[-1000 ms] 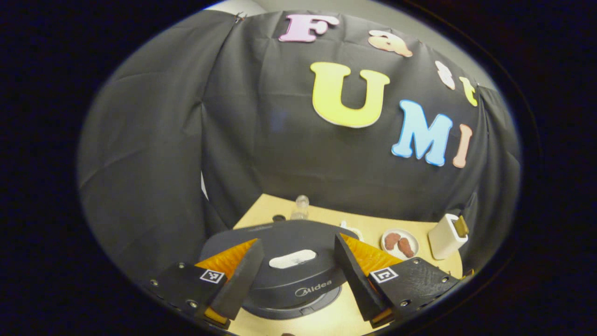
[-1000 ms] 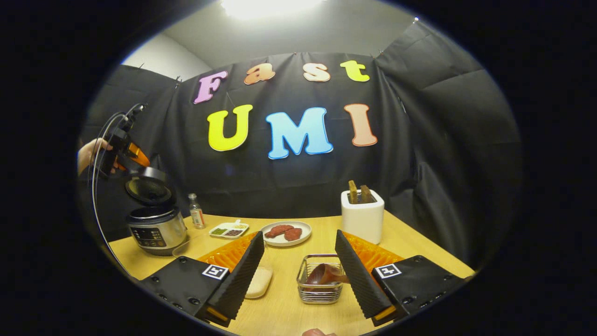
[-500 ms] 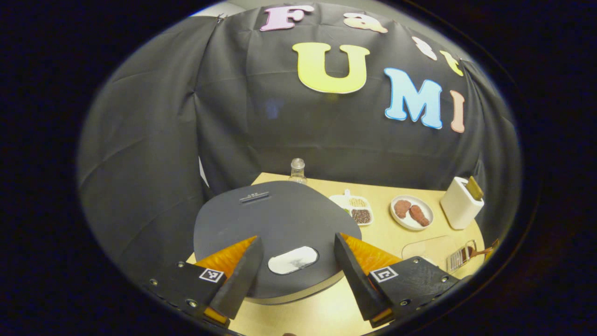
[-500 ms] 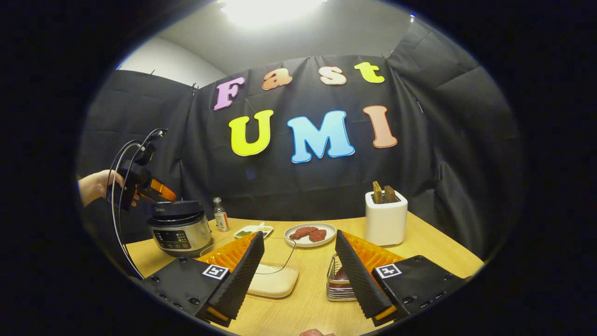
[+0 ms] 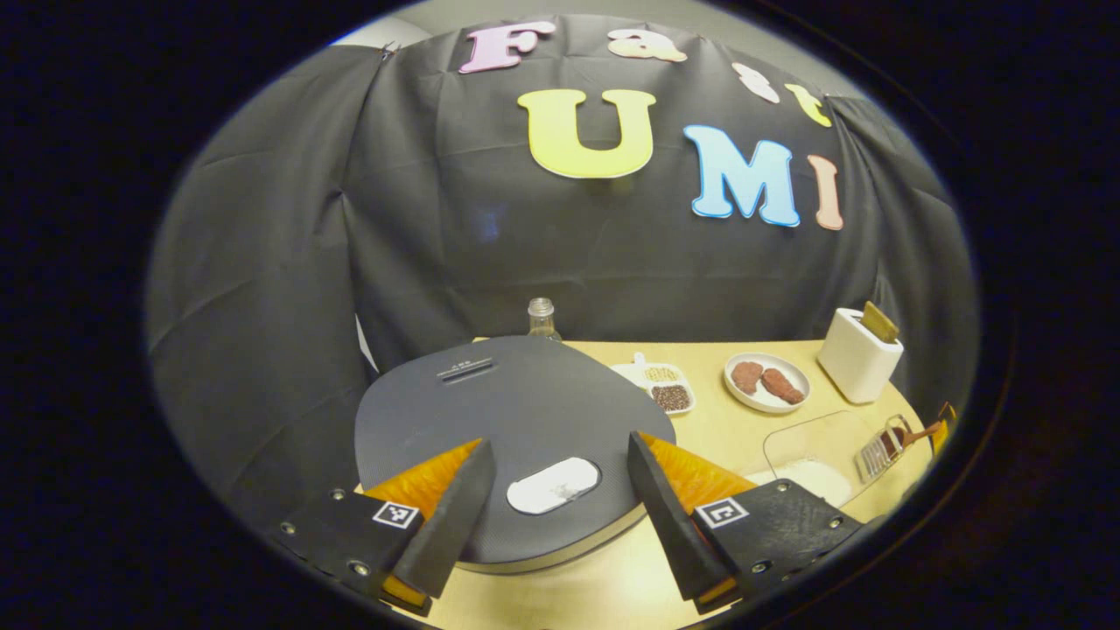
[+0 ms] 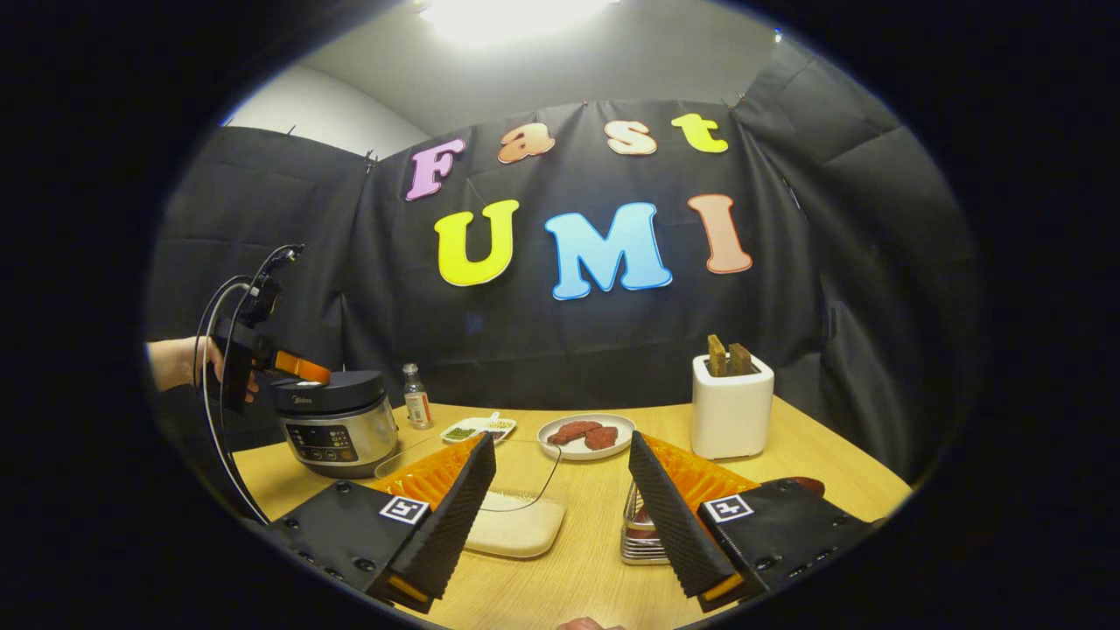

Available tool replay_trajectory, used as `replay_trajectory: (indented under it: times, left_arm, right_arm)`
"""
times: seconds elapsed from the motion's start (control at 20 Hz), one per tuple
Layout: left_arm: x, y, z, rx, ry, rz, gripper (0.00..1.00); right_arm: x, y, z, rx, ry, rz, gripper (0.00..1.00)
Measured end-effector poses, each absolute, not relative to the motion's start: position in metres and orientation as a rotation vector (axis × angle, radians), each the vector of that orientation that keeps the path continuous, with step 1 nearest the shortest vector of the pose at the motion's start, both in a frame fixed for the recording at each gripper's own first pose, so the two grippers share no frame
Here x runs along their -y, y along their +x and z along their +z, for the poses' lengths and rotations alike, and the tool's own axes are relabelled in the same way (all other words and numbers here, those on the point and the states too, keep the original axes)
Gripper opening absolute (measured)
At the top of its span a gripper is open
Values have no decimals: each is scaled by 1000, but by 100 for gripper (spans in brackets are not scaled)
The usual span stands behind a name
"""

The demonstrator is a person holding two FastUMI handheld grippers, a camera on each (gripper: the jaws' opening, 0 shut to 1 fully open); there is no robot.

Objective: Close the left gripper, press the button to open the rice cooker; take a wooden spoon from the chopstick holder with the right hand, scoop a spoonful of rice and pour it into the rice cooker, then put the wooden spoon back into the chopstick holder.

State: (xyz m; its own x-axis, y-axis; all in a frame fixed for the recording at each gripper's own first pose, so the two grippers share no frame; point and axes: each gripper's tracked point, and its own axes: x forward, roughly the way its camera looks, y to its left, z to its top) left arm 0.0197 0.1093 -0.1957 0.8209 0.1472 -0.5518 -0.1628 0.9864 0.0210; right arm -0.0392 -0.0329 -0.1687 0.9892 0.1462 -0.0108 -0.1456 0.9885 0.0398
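Rice cooker (image 6: 337, 420) far left on table (image 6: 787, 455); right of it bottle (image 6: 416, 396), plate (image 6: 584, 436), holder (image 6: 731, 404).

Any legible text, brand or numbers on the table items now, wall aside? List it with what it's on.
None legible.
Logo on the lid rim of the black-and-silver rice cooker: too small.
Markings on its front control panel: blurred.
Label on the small clear glass bottle: too small.
Square markers on left gripper and right gripper: patterns, no words.

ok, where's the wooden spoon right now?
In the right gripper view the wooden spoon lies in the wire chopstick holder on the table, behind the right gripper's right finger, in front of the white toaster.
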Motion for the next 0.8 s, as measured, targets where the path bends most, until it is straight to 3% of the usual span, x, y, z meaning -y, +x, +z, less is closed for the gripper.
replay_trajectory:
  times: [0.45,0.65,0.8]
  left_arm:
    - [-109,24,-196,-591,6,154,98]
    - [-115,29,-147,-423,42,247,94]
    - [-100,20,-104,-281,38,237,93]
  right_arm:
    - [35,-39,-168,-13,-5,139,98]
    - [46,-24,-142,-6,30,92,98]
    - [42,-12,-96,50,24,89,98]
